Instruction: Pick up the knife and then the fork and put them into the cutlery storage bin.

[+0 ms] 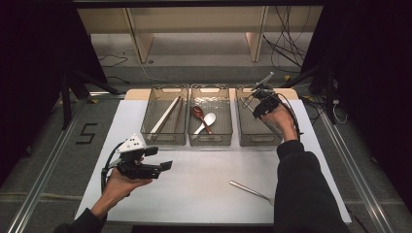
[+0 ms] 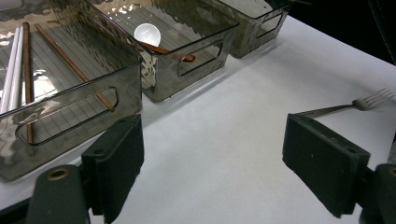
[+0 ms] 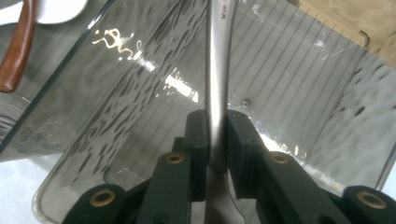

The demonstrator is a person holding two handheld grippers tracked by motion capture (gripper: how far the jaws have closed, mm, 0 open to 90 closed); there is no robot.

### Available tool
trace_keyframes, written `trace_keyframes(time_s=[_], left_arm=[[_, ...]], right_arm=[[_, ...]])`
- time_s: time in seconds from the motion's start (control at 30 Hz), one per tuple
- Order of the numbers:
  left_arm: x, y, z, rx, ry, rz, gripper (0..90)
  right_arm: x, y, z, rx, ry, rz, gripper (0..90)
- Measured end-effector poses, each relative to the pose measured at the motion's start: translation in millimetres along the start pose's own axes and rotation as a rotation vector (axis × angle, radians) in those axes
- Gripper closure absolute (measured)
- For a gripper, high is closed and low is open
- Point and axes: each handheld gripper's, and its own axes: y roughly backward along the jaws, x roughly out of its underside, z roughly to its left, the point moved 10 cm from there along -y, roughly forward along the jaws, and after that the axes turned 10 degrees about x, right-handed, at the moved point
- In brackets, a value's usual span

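Note:
My right gripper [image 1: 260, 100] hangs over the right clear bin [image 1: 257, 140], shut on the handle of a metal utensil [image 1: 266, 78]. In the right gripper view the flat steel handle [image 3: 219, 56] runs up between the pads of that gripper [image 3: 215, 135], and its working end is hidden. My left gripper [image 1: 159, 158] rests low over the white table at the front left, open with nothing between its fingers [image 2: 116, 163]. A metal fork [image 1: 250, 190] lies on the table at the front right, its tines [image 2: 371, 99] showing beyond the left gripper's far finger.
Three clear bins stand in a row at the back. The left bin [image 1: 165, 138] holds white and brown chopsticks [image 2: 70, 65]. The middle bin [image 1: 210, 140] holds a brown spoon [image 1: 199, 114] and a white spoon [image 1: 209, 120]. The table's white top [image 1: 204, 170] spreads in front.

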Motion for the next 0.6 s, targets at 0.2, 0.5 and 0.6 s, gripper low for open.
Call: trace_keyframes(time_s=[0.2,0.5,0.6], left_arm=[[-0.1,0.3,-0.2,0.0,0.0,-0.002,20.0],[0.6,-0.5,-0.3,-0.001,-0.006,0.005,19.8],[0.6,-0.5,-0.3,-0.001,-0.005,0.005,19.7]], right_arm=[[-11.6,12.3,-0.8,-0.004,-0.014,-0.067,68.2],[-4.3,27.1,5.1,-0.024,0.023,-0.077,52.3],[1.2,31.0,3.7,-0.02,0.04,-0.072,48.0]])
